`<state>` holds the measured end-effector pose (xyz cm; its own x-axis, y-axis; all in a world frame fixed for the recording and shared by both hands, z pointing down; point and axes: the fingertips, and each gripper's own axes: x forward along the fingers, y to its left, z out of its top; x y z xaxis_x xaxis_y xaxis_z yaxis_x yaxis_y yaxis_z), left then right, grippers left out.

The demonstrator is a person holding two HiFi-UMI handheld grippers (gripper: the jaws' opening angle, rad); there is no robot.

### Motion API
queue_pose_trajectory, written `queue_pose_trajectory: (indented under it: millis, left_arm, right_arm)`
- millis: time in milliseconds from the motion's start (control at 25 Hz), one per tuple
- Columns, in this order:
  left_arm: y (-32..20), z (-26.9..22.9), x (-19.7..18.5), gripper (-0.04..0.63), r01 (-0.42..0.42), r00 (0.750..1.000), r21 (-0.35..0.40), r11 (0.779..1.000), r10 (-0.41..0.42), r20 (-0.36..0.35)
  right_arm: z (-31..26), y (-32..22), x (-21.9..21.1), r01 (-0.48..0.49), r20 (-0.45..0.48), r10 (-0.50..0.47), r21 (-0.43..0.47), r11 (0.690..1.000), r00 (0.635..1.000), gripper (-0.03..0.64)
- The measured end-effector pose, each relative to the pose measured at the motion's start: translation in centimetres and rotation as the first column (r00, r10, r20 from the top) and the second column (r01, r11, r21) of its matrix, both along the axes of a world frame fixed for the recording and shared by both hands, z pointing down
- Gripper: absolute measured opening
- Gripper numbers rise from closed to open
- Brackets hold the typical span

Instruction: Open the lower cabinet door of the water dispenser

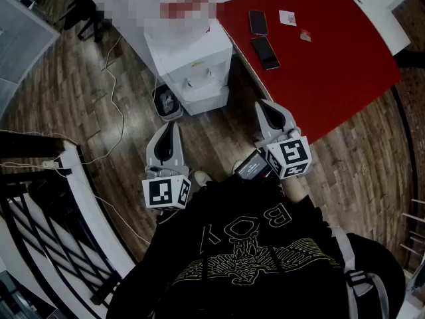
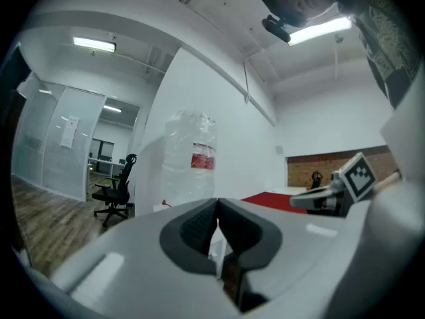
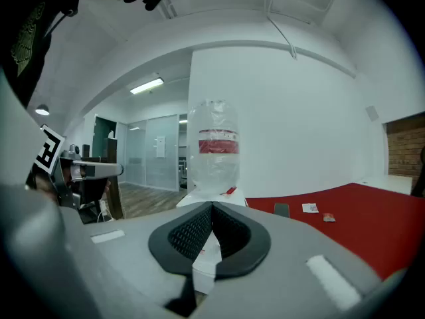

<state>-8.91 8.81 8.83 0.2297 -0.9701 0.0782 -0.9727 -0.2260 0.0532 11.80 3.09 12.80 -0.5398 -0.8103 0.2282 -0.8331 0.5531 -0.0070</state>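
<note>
The white water dispenser (image 1: 189,65) stands on the wood floor ahead of me, its front toward me and its lower door (image 1: 202,100) seen steeply from above. A clear bottle (image 3: 214,151) with a red label sits on top of it. My left gripper (image 1: 171,126) hangs a little short of the dispenser, to its left, with the pads (image 2: 199,228) closed together on nothing. The right gripper (image 1: 264,105) floats just right of the dispenser's front by the table edge, and its pads (image 3: 196,231) also meet with nothing between them. Neither gripper touches the dispenser.
A red table (image 1: 332,58) stands right of the dispenser with two phones (image 1: 265,52) and small cards on it. A dark bin (image 1: 167,103) sits on the floor at the dispenser's left. Cables (image 1: 113,92) trail across the floor. A black railing (image 1: 40,211) is at my left.
</note>
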Motion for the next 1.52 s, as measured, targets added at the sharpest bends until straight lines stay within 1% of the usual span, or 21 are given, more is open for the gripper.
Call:
queue_pose_trajectory:
  millis: [680, 1240, 1440, 1520]
  left_arm:
    - [-0.5, 0.4, -0.1, 0.006, 0.006, 1.000, -0.012, 1.000, -0.006, -0.009]
    - [-0.7, 1.8, 0.0, 0.008, 0.025, 0.999, -0.049, 0.998, -0.026, -0.024]
    - [-0.5, 1.7, 0.5, 0.007, 0.051, 0.998, -0.051, 0.997, -0.052, -0.020]
    - [-0.4, 1.6, 0.9, 0.007, 0.060, 0.998, -0.052, 0.997, -0.061, -0.013]
  right_arm:
    - [0.8, -0.6, 0.3, 0.000, -0.004, 0.000, -0.017, 1.000, 1.000, -0.003]
    - [2.2, -0.4, 0.2, 0.020, -0.004, -0.020, -0.050, 0.999, 1.000, -0.003]
    - [2.1, -0.3, 0.4, 0.050, 0.015, -0.049, -0.041, 0.998, 0.999, -0.003]
    - [1.7, -0.4, 0.5, 0.058, 0.009, -0.058, -0.017, 0.998, 0.998, -0.003]
